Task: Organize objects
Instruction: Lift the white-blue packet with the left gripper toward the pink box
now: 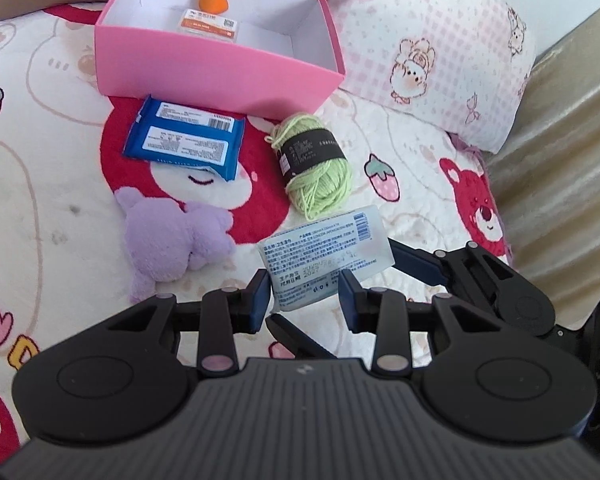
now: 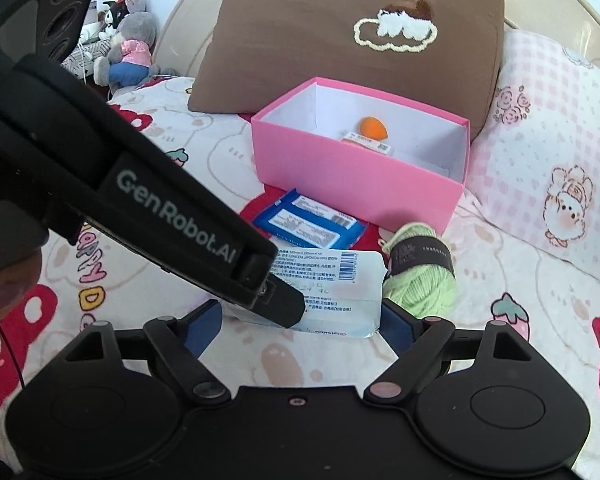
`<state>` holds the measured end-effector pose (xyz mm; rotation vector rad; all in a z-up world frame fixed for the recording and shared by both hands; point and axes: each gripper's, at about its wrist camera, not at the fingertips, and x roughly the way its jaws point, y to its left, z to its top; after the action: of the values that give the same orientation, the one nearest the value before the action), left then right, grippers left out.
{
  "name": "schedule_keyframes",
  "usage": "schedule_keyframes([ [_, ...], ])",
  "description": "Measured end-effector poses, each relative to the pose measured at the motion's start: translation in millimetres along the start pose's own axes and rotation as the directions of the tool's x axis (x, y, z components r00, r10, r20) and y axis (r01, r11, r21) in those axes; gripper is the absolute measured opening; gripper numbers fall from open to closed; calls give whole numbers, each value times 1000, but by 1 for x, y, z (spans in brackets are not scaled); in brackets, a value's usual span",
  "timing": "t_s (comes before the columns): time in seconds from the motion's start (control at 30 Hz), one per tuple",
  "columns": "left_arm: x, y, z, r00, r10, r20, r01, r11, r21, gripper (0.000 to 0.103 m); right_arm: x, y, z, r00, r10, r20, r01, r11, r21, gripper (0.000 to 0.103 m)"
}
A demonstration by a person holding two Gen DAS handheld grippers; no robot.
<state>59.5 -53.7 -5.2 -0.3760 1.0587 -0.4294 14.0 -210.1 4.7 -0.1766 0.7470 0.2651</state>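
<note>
I keep both grippers on the wet-wipe pack [image 1: 325, 258]: left gripper [image 1: 304, 295] clamped on its near edge, right gripper [image 2: 300, 322] straddling it, pad contact unclear. Carry it level to the pink box [image 1: 220, 60], upper centre.

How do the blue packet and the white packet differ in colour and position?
The blue packet is dark blue with white labels; the white packet is pale and translucent. The blue packet lies flat on the bedspread by the pink box; the white packet is tilted, between both grippers. Both are flat, soft packs with printed text.
</note>
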Motion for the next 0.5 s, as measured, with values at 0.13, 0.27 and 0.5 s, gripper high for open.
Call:
schedule_keyframes([
  [0.13, -9, 4, 6, 1000, -8, 18, 8, 1000, -7, 34, 2, -3, 12, 1000, 19, 9, -19, 1000, 4, 88],
  [0.27, -16, 8, 13, 999, -13, 37, 13, 1000, -12, 34, 2, -4, 22, 999, 27, 19, -27, 1000, 0, 88],
  [0.5, -27, 16, 24, 998, -21, 59, 22, 1000, -19, 35, 5, 4, 37, 1000, 18, 26, -17, 999, -35, 88],
])
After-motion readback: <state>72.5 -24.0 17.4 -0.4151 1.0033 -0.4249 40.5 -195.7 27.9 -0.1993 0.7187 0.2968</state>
